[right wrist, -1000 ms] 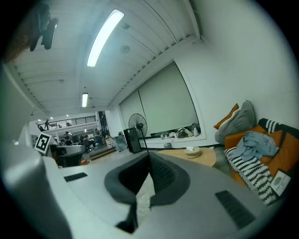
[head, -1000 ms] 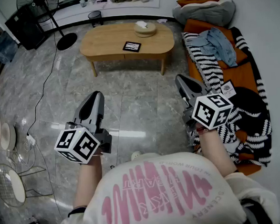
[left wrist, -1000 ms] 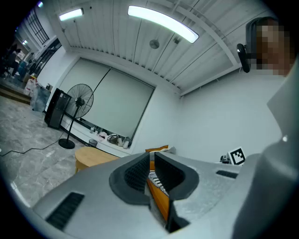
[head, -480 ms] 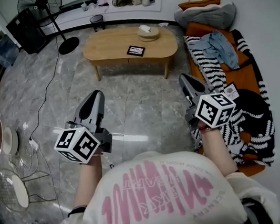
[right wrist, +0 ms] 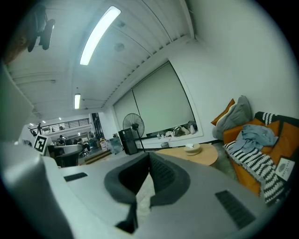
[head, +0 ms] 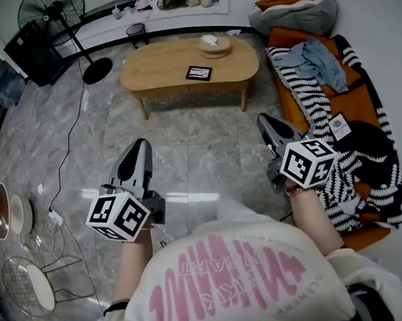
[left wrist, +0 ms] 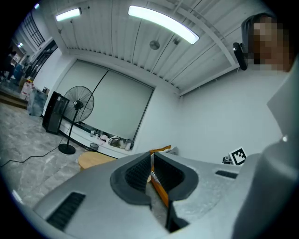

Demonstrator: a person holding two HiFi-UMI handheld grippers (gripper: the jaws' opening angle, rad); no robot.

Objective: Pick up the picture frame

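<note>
The picture frame (head: 198, 73), small, dark-edged and flat, lies on the oval wooden coffee table (head: 160, 66) across the floor from me. My left gripper (head: 141, 147) and right gripper (head: 264, 122) are held out side by side over the marble floor and point toward the table, well short of it. Each one's jaws are shut with nothing between them, as the left gripper view (left wrist: 151, 156) and the right gripper view (right wrist: 149, 156) both show. The frame itself cannot be made out in either gripper view.
A round lidded basket (head: 213, 44) sits on the table behind the frame. An orange sofa (head: 334, 106) with a striped blanket and clothes runs along the right. A standing fan (head: 75, 28), its cable, and a black box stand at the far left. Wire stools (head: 28, 285) are at the near left.
The person has stepped a little toward the table, which now sits slightly lower and nearer in the head view. Both grippers came along, still shut.
</note>
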